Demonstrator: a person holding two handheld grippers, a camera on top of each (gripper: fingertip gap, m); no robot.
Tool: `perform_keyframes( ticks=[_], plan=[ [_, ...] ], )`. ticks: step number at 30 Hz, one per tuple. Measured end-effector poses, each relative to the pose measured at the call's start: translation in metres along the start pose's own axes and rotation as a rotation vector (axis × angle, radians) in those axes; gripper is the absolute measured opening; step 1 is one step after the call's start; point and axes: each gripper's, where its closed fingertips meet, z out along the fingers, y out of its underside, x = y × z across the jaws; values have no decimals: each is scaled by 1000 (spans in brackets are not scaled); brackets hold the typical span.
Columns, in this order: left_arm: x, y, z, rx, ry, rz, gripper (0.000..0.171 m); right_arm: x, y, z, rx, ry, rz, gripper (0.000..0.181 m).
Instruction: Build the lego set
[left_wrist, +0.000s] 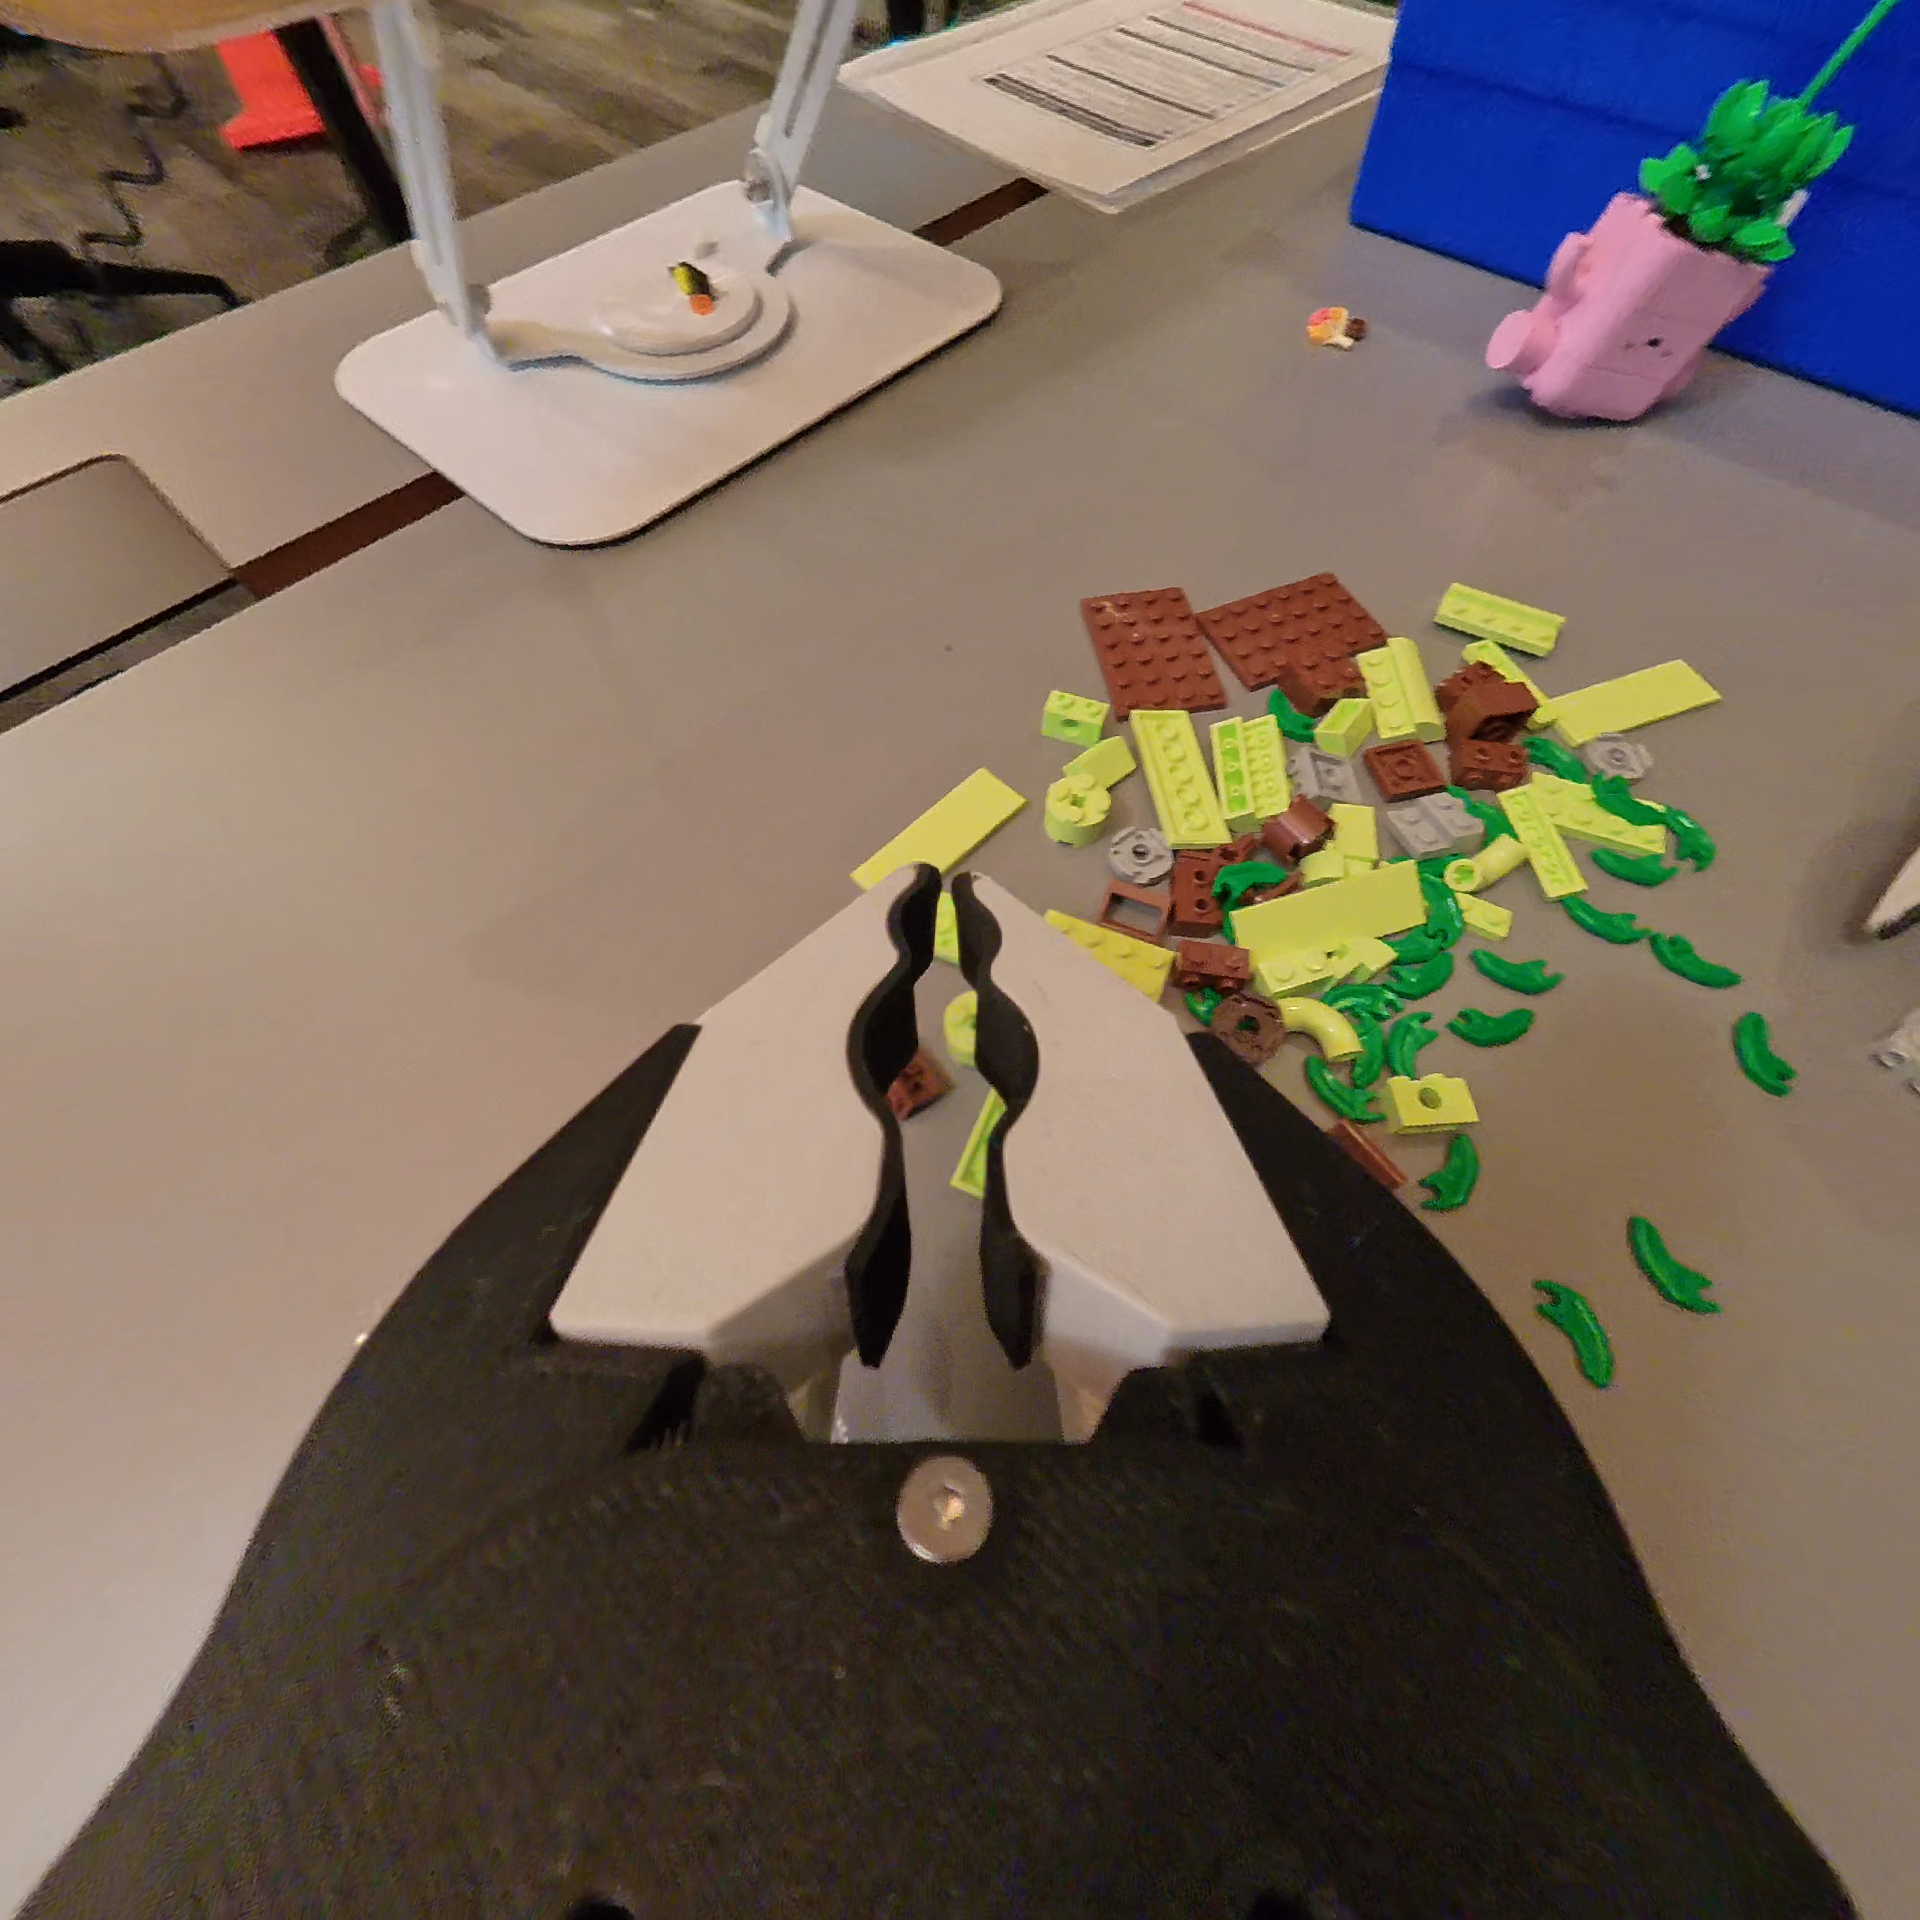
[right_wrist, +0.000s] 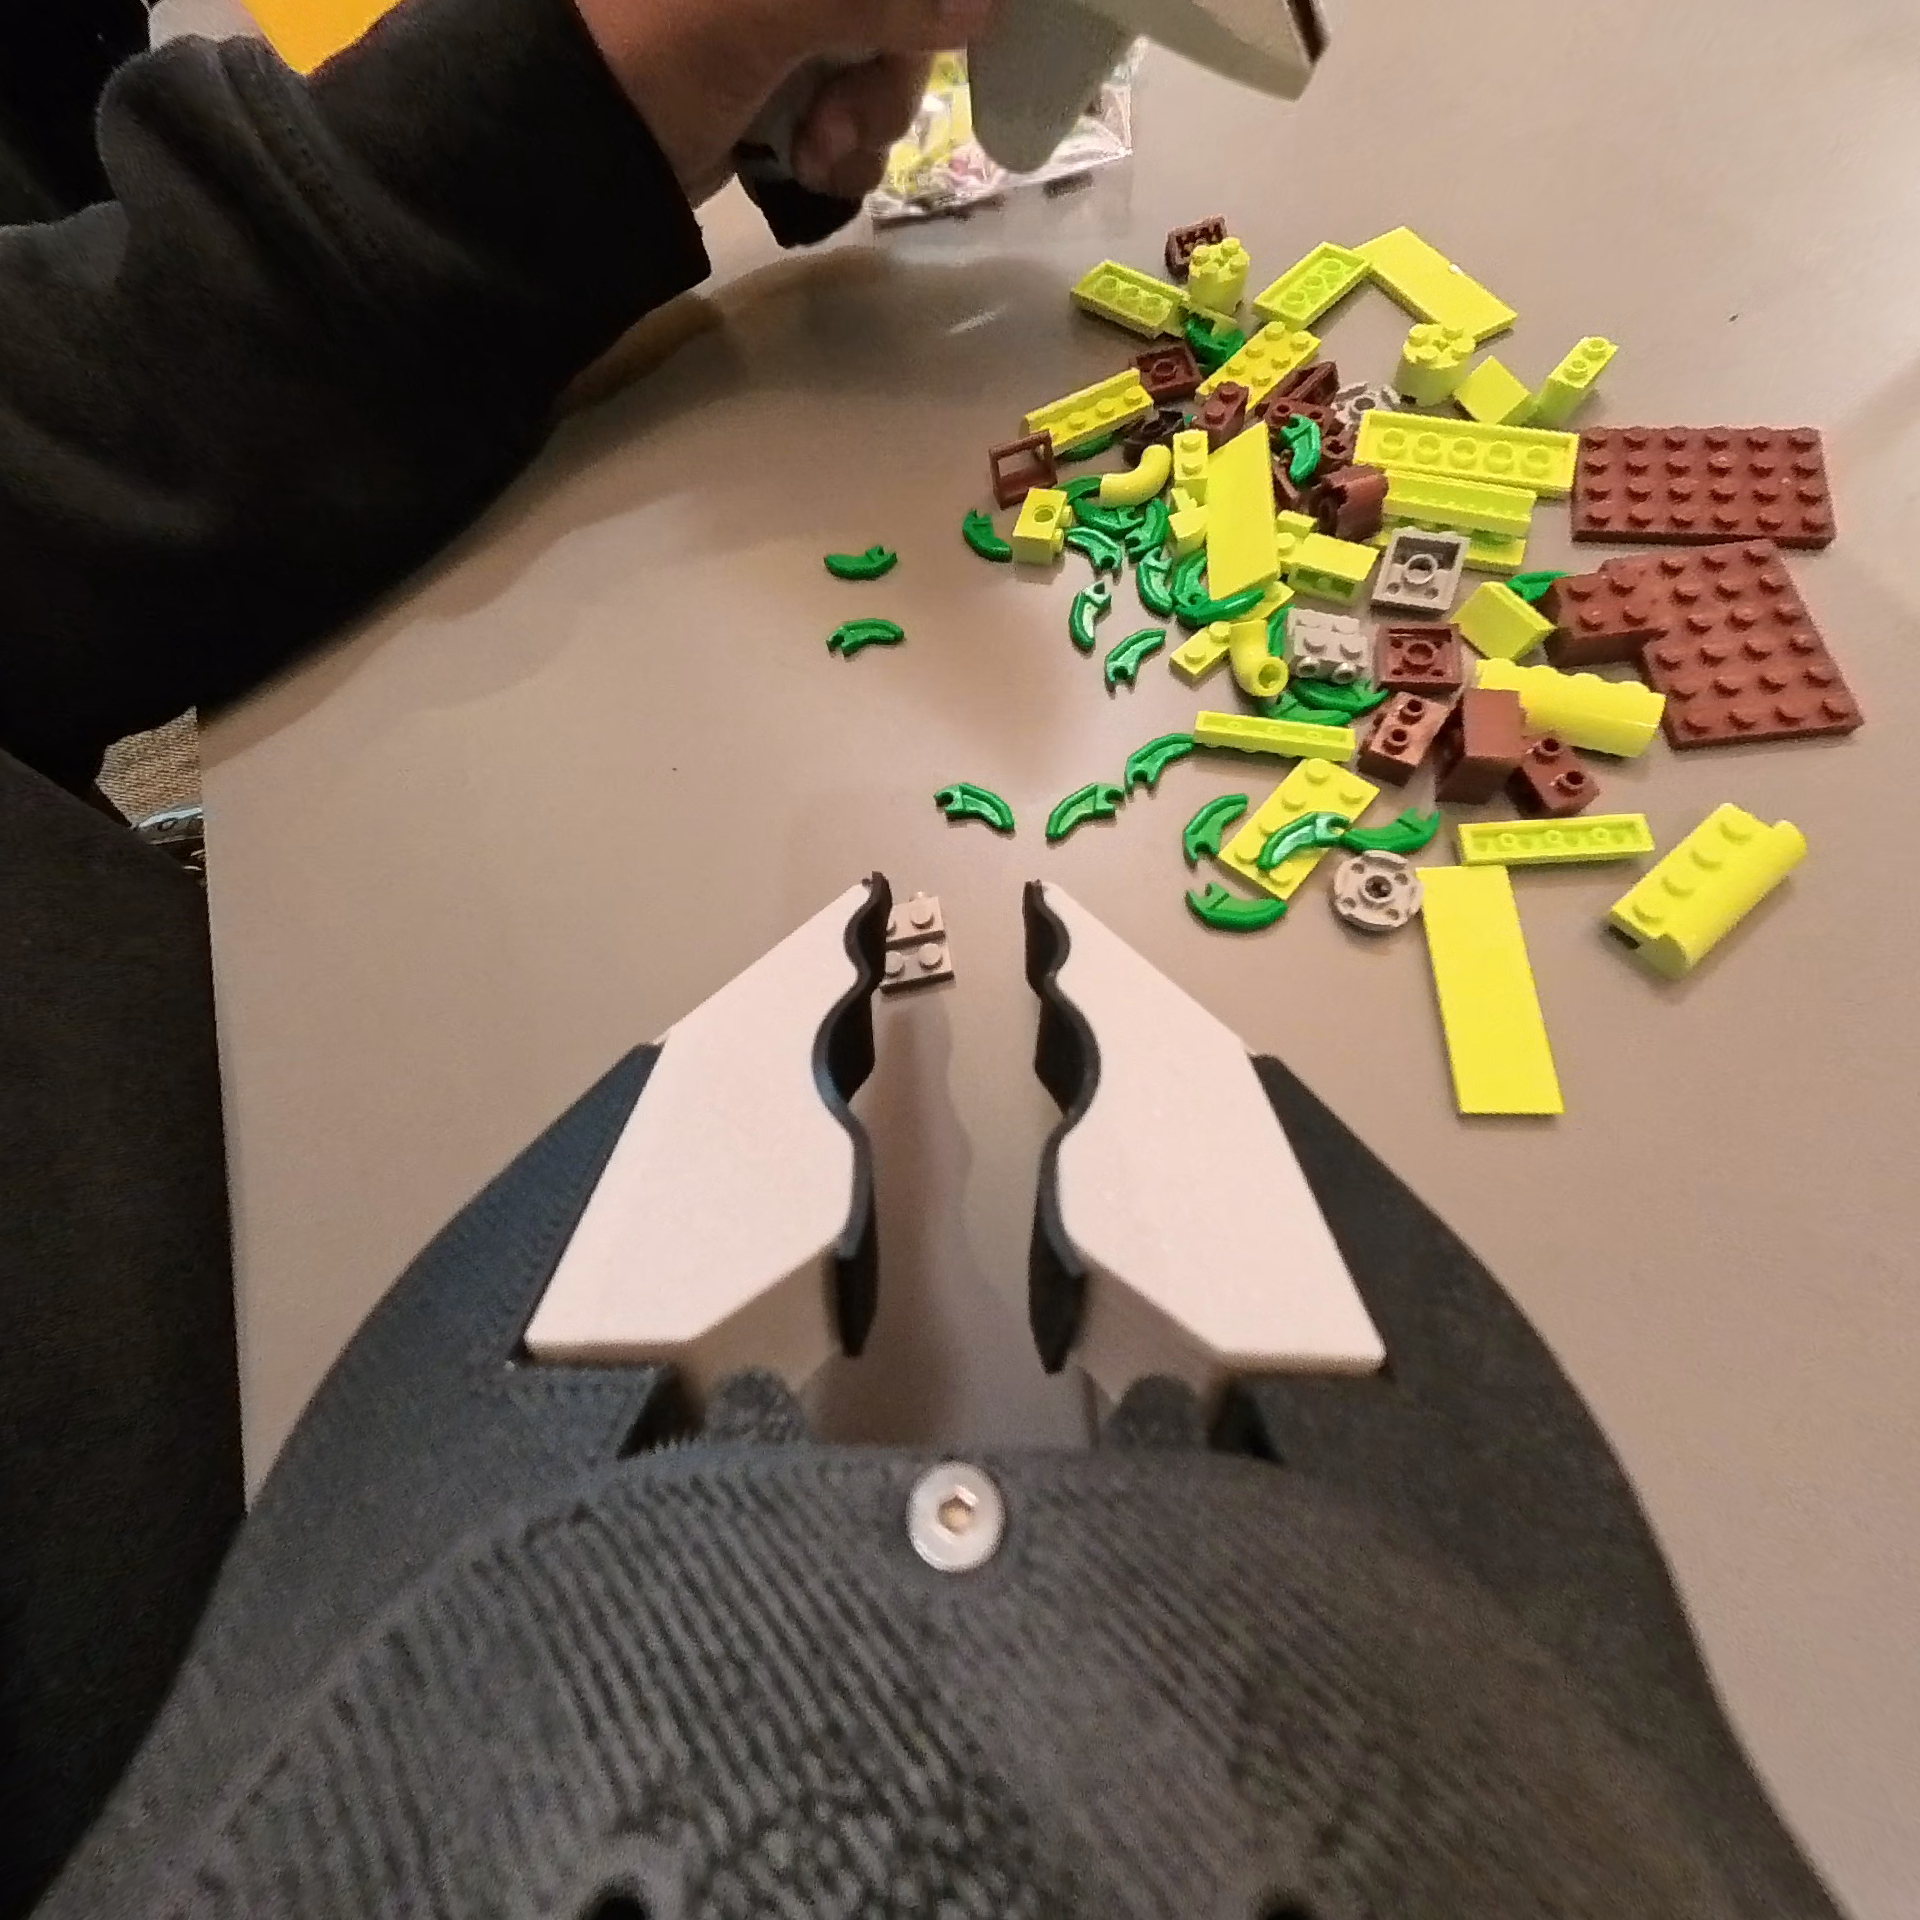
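Observation:
A pile of loose Lego pieces (left_wrist: 1351, 831) lies on the grey table: lime plates and bricks, green leaf pieces, brown bricks and two brown studded plates (left_wrist: 1148, 649). The pile also shows in the right wrist view (right_wrist: 1403, 582). My left gripper (left_wrist: 945, 885) hovers over the pile's near left edge, its jaws almost together with nothing gripped; pieces on the table show through the pad gaps. My right gripper (right_wrist: 954, 899) is open, low over the table. A small grey plate (right_wrist: 916, 940) lies between its fingers, against the left pad.
A pink pig-shaped Lego pot with a green plant (left_wrist: 1621, 312) stands by a blue box (left_wrist: 1662, 125). A white stand base (left_wrist: 665, 384) and papers (left_wrist: 1122, 94) sit at the back. A dark sleeve (right_wrist: 260, 364) and a plastic bag (right_wrist: 966, 177) are left of the pile. Across from one pair of fingers to the other is roughly 20 cm.

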Motion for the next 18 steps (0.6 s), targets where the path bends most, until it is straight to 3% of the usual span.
perform_keyframes(
  ticks=[18],
  plan=[
    [52,-6,18,3,208,23,1,1,1,0,-4,3,1,23]
  ],
)
